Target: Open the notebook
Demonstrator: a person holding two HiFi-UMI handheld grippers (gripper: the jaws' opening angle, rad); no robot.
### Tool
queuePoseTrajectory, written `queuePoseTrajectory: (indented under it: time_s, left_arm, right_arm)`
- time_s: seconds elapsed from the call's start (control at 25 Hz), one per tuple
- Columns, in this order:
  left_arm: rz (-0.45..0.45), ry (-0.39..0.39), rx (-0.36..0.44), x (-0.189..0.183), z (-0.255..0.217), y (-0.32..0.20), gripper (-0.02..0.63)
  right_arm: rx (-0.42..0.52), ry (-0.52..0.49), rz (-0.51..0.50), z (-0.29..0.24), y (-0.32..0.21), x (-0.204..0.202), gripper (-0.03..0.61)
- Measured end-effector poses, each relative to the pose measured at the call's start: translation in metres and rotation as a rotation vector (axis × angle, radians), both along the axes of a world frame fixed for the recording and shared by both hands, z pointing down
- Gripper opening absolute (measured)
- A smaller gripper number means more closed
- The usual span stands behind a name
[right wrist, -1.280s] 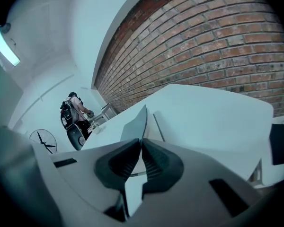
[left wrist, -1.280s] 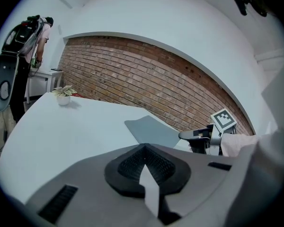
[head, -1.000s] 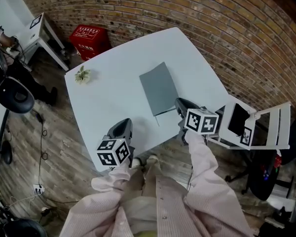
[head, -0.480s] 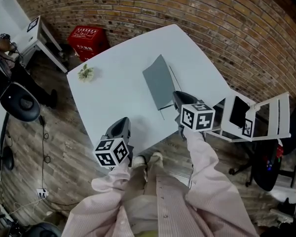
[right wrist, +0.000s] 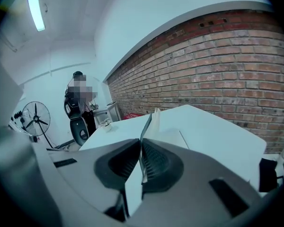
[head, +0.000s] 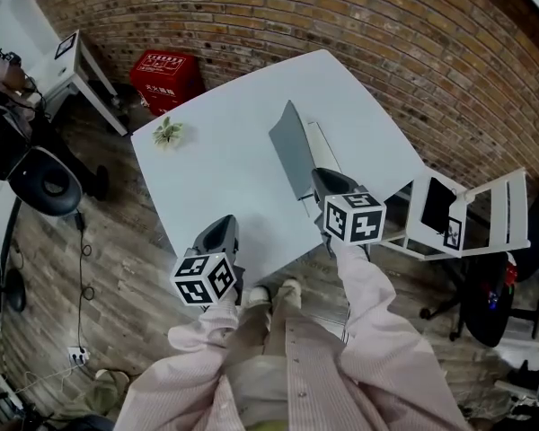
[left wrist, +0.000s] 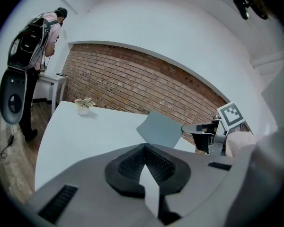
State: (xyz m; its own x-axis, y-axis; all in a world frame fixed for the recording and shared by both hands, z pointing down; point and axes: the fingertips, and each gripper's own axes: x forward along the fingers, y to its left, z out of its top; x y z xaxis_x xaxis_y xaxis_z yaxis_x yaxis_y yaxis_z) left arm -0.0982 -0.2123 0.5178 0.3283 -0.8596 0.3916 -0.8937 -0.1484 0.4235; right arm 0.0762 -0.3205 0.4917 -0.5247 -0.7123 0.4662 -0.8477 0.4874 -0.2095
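Note:
The notebook lies on the pale table [head: 216, 178], its grey cover [head: 290, 151] raised steeply on edge above the white pages [head: 323, 146]. My right gripper [head: 317, 180] is shut on the cover's near edge. In the right gripper view the cover [right wrist: 146, 123] runs up out of the jaws of my right gripper [right wrist: 141, 152], with the pages [right wrist: 168, 137] flat to its right. My left gripper [head: 220, 232] hovers by the table's front edge, shut and holding nothing. The left gripper view shows the lifted cover [left wrist: 160, 129] and the right gripper [left wrist: 199, 129] beyond my left gripper [left wrist: 144, 150].
A small potted plant [head: 168, 131] stands at the table's far left corner. A red crate [head: 166, 74] sits on the floor by the brick wall. A white chair [head: 467, 218] is at the table's right; a black office chair [head: 43, 182] and a person are far left.
The cover has swung up from flat on the notebook to nearly upright, held in my right gripper, which rose and drew left. The left gripper has shifted only slightly.

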Motion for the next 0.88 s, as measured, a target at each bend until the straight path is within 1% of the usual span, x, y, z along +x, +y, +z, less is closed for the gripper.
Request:
queuePoseTrajectory:
  time_s: [0.36,0.88]
  left_arm:
    - [-0.002,-0.001,0.008,-0.020,-0.001,0.008,-0.006]
    - [-0.003,0.003,0.010,-0.044,0.000,0.018,-0.006]
  right_arm:
    - [0.034,0.035,-0.018,0.000,0.016,-0.031,0.025]
    - [0.085,0.162,-0.046,0.010,0.034,-0.074,0.025]
